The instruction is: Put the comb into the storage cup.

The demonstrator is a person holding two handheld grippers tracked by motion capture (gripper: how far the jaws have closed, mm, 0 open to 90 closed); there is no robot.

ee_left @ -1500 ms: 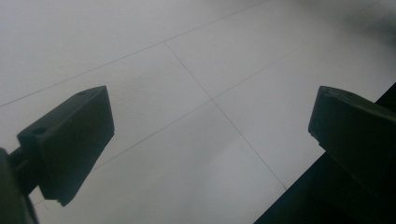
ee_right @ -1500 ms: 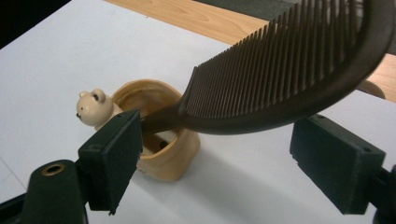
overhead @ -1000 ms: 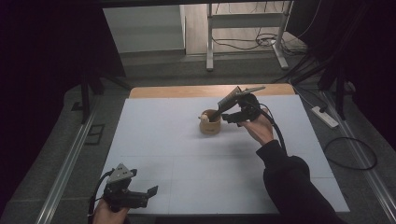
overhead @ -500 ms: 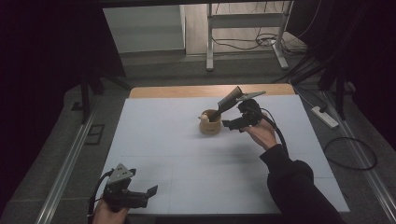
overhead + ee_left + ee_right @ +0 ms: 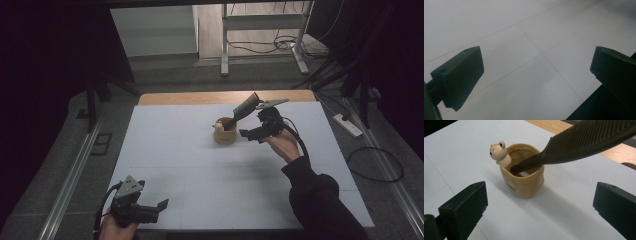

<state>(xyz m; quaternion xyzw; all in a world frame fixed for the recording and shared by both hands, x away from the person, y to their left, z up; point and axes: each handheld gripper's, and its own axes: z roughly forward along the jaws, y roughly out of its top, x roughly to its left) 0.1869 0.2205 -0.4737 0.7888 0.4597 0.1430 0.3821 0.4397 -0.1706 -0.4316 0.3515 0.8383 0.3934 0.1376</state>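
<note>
Lab-type recording room, white gridded tabletop with wood edge, black curtains, metal floor rails, loose cables, power strip, steel frame legs

Black comb leaning handle-down in upright tan bear-figure cup, mid-table.

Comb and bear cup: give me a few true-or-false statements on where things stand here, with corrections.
1. The black comb stands handle-down in the tan cup, leaning on its rim. True.
2. The right gripper is clamped on the comb. False: its jaws are open, apart from the comb.
3. A small bear figure sits on the cup's rim. True.
4. The left gripper holds the cup. False: it is open over the bare white table, near the front edge.
</note>
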